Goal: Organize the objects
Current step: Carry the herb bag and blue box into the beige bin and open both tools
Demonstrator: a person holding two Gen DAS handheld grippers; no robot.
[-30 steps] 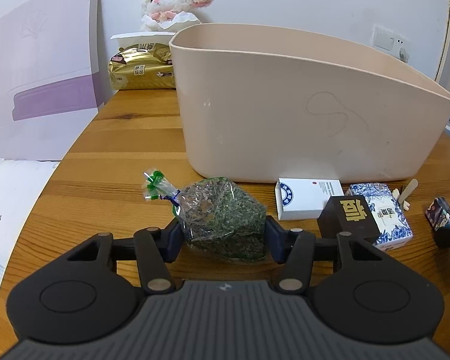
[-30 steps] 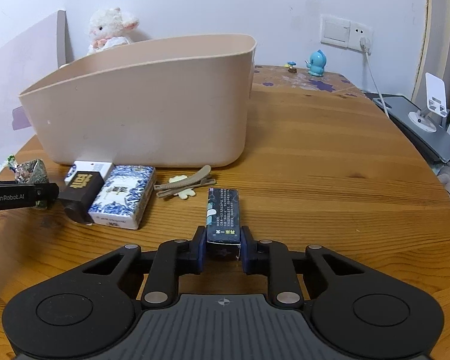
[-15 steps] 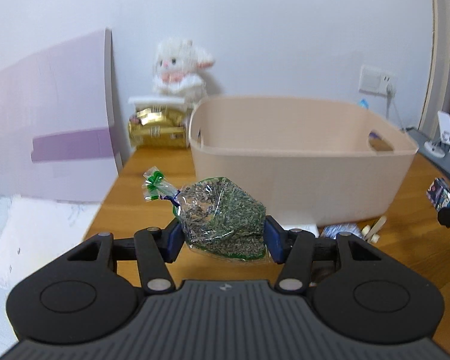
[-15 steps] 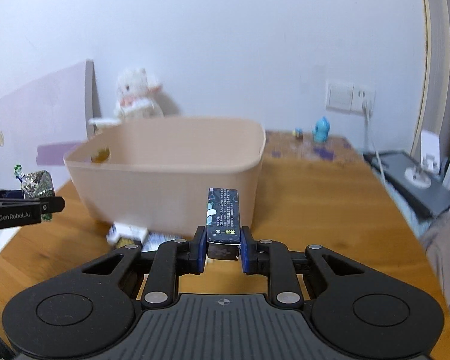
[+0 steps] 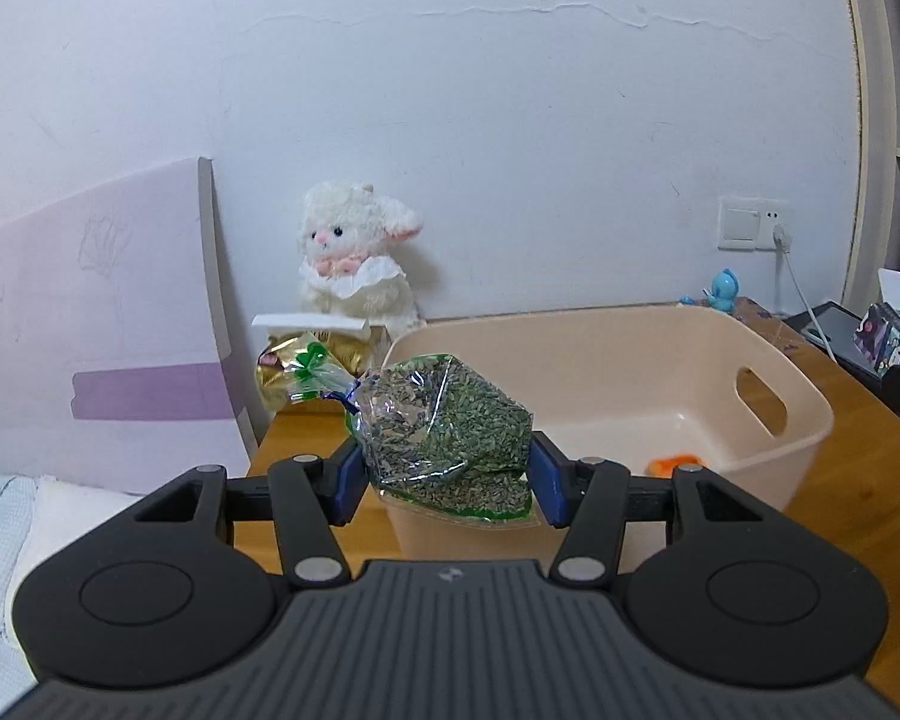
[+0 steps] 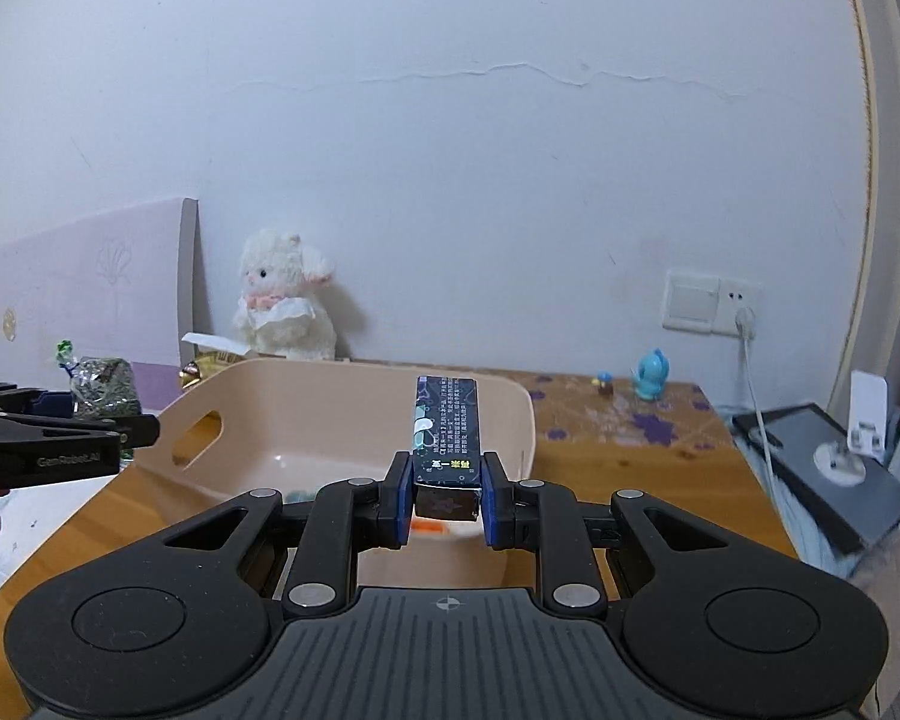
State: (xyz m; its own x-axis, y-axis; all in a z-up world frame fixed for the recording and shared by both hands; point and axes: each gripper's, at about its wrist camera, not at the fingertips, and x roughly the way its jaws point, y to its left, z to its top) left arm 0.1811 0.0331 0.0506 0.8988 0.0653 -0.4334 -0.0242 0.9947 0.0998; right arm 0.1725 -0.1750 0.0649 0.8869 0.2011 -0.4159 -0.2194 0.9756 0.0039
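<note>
My left gripper (image 5: 447,483) is shut on a clear bag of green dried herbs (image 5: 444,420) tied with a green-white twist, held in the air over the near left rim of the beige plastic bin (image 5: 768,468). My right gripper (image 6: 446,501) is shut on a dark, narrow printed box (image 6: 447,420), held above the bin's (image 6: 330,414) near edge. The left gripper with its bag (image 6: 103,387) shows at the left of the right wrist view. Something orange (image 5: 672,465) lies on the bin floor.
A white plush lamb (image 5: 351,255) and a gold packet (image 5: 288,360) stand behind the bin by the wall. A pink board (image 5: 90,324) leans at the left. A blue figurine (image 6: 651,375), a wall socket with cable (image 6: 744,321) and a dark tablet (image 6: 834,474) are at the right.
Both grippers have risen from the table with their objects, from low in front of the bin to above its rim; the bin's inside now shows.
</note>
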